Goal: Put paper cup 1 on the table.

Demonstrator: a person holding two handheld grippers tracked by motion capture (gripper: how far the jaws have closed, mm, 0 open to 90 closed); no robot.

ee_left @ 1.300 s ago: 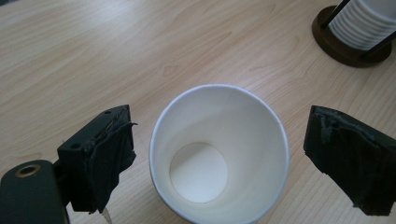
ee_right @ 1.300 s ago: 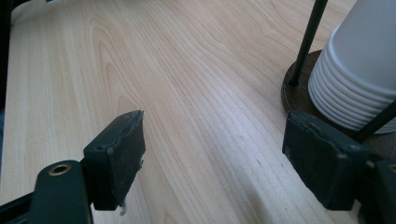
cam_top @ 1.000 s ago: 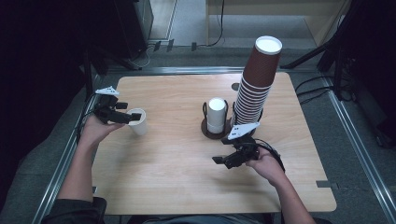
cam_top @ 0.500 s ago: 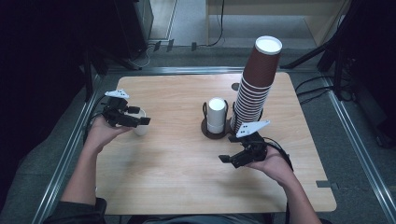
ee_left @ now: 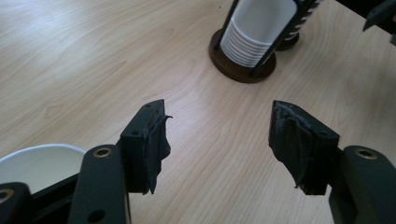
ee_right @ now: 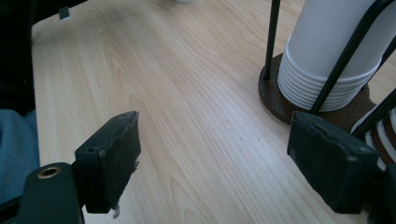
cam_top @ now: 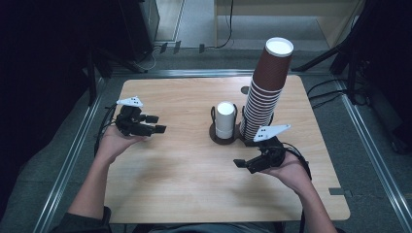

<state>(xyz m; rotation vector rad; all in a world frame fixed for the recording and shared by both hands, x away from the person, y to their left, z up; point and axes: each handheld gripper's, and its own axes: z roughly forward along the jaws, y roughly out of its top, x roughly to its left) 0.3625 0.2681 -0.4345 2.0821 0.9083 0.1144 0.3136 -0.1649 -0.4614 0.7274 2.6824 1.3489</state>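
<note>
white cup [ee_left: 39, 163] cut off by frame edge and jaws, brown stack [ee_right: 380, 133] mostly cropped

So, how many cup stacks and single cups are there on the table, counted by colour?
Brown cup stack: 1
White cup stack: 1
Single white cup: 1
Total: 3
</note>
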